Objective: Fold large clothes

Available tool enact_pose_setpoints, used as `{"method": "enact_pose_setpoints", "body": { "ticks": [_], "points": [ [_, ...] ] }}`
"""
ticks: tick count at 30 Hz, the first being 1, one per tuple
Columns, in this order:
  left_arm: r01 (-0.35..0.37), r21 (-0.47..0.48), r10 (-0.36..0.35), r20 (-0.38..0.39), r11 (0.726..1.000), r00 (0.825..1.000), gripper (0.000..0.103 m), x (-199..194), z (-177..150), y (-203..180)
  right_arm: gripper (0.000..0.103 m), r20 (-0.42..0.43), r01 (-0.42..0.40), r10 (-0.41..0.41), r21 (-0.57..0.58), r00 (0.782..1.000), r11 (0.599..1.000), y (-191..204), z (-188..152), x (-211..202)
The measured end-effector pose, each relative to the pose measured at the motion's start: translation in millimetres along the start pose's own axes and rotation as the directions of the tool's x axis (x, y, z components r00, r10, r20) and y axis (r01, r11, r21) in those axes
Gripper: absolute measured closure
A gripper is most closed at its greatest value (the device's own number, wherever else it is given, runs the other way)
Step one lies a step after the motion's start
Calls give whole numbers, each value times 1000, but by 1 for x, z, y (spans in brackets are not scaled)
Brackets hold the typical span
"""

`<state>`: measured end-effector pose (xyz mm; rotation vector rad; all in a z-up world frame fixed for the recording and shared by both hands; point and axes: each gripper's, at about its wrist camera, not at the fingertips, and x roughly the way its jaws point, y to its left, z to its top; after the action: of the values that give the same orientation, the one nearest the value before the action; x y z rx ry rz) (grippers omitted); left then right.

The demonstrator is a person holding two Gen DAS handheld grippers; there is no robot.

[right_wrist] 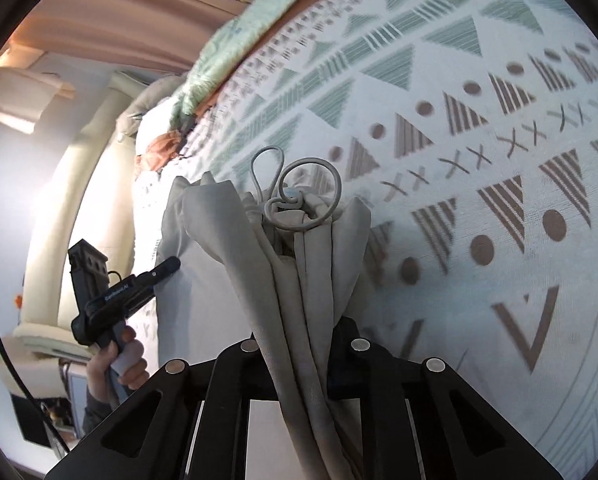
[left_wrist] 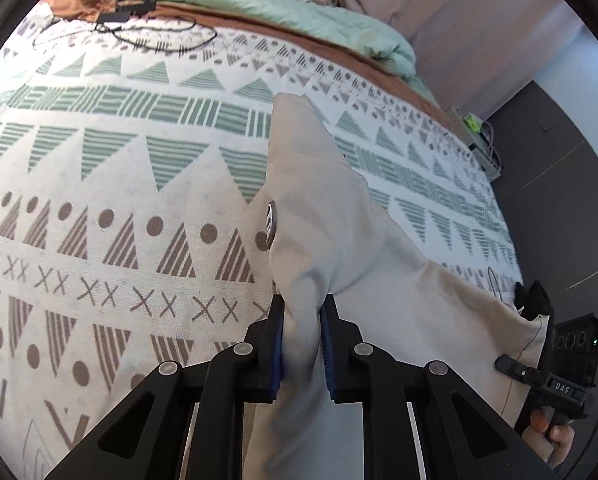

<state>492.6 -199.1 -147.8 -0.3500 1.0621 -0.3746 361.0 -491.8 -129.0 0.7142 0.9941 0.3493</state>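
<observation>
I see the beige garment (left_wrist: 319, 208) running from the bottom centre of the left wrist view up to a pointed corner just above mid-frame, lifted off the patterned bed. A round metal button (left_wrist: 271, 219) sits on its left edge at mid-height. A flatter panel spreads toward the lower right. In the right wrist view the cloth is bunched into long vertical folds at centre, its pale drawstring (right_wrist: 299, 192) curling in loops at the top of the bunch.

Bed with patterned bedspread (left_wrist: 139, 200) of green and brown triangles, dots and crosses. On it: beige garment (left_wrist: 311, 184), black cable (left_wrist: 155, 38), mint-green quilt (left_wrist: 259, 4), orange cloth (left_wrist: 79, 0).
</observation>
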Motion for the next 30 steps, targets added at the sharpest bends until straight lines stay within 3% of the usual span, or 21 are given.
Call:
{"method": "enact_pose_setpoints", "body": {
  "ticks": [8, 17, 30],
  "points": [
    [55, 21, -57, 102, 998, 993, 87, -73, -10, -18, 90, 86, -17, 24, -77, 996, 997, 61, -27, -42],
    [89, 25, -92, 203, 996, 975, 87, -160, -33, -25, 90, 190, -2, 37, -184, 981, 983, 141, -80, -89],
    [104, 49, -115, 354, 993, 928, 88, -299, -74, -8, 90, 254, -37, 124, -322, 959, 946, 246, -152, -130]
  ]
}}
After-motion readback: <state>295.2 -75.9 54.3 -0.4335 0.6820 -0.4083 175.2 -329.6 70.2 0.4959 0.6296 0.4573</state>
